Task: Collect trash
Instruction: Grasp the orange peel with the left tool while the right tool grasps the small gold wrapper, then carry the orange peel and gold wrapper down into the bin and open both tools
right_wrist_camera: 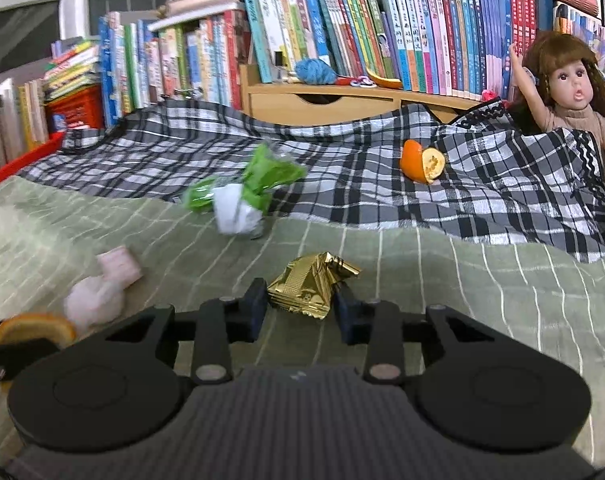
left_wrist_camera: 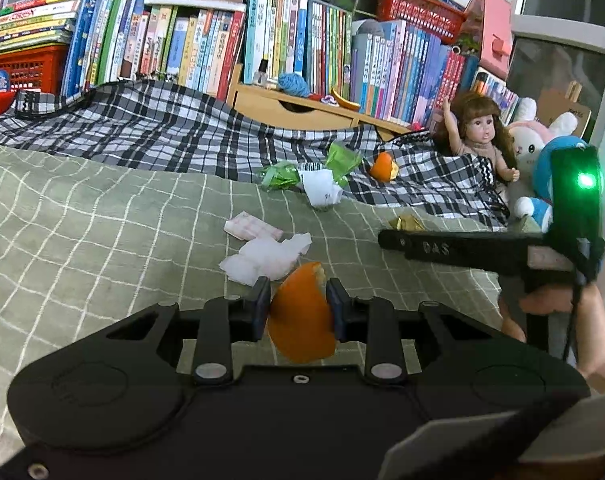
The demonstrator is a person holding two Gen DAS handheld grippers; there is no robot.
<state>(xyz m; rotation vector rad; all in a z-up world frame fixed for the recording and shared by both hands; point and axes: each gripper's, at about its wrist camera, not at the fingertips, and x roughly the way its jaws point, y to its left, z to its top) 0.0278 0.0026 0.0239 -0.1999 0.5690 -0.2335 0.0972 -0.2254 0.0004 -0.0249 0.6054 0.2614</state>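
Note:
In the left wrist view my left gripper [left_wrist_camera: 298, 306] is shut on a curved piece of orange peel [left_wrist_camera: 302, 324], held just above the green checked bedspread [left_wrist_camera: 102, 240]. In the right wrist view my right gripper [right_wrist_camera: 300, 306] has its fingers closed against both sides of a crumpled gold wrapper [right_wrist_camera: 310, 286] lying on the bedspread. More trash lies ahead: a white tissue [left_wrist_camera: 266, 260], a pink packet [left_wrist_camera: 252, 230], green wrappers [right_wrist_camera: 262, 176] around a crumpled white paper [right_wrist_camera: 234, 208], and another orange peel [right_wrist_camera: 420, 162] on the plaid blanket.
A black-and-white plaid blanket [right_wrist_camera: 382, 184] is bunched along the back of the bed. A doll [right_wrist_camera: 566, 84] and plush toys [left_wrist_camera: 542, 148] sit at the right. Rows of books [left_wrist_camera: 206, 48], a wooden shelf [right_wrist_camera: 342, 100] and a red basket [left_wrist_camera: 22, 68] line the back.

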